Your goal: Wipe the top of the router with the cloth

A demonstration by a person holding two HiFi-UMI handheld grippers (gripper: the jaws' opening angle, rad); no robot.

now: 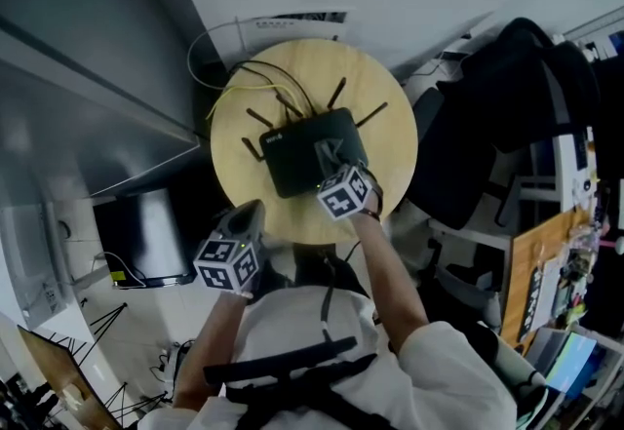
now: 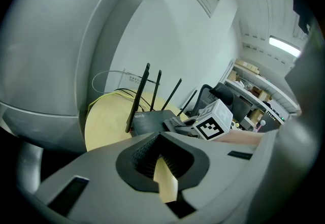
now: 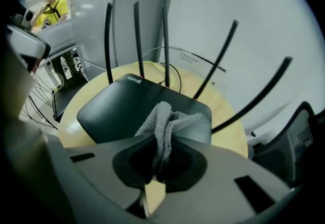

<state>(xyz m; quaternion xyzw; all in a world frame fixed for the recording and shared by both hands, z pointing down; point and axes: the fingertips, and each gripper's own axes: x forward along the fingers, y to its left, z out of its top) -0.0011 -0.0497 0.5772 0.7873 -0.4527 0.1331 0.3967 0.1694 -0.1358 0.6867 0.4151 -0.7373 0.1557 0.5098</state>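
A black router (image 1: pixel 304 151) with several upright antennas lies on the round wooden table (image 1: pixel 380 87). My right gripper (image 1: pixel 338 173) is over the router's near right part, shut on a grey cloth (image 3: pixel 166 122). The cloth bunches out of the jaws and rests on the router's top (image 3: pixel 122 108). My left gripper (image 1: pixel 252 215) hovers at the table's near left edge, apart from the router (image 2: pixel 152 119). Its jaws stand together with nothing between them; only the table (image 2: pixel 106 121) shows past them. The right gripper's marker cube (image 2: pixel 216 121) shows in the left gripper view.
Yellow and black cables (image 1: pixel 265 77) run off the router's back toward a white power strip (image 1: pixel 292 22) by the wall. A black chair with a bag (image 1: pixel 507 116) stands right of the table. A grey cabinet (image 1: pixel 78 126) is at the left. A cluttered shelf (image 1: pixel 556 272) is further right.
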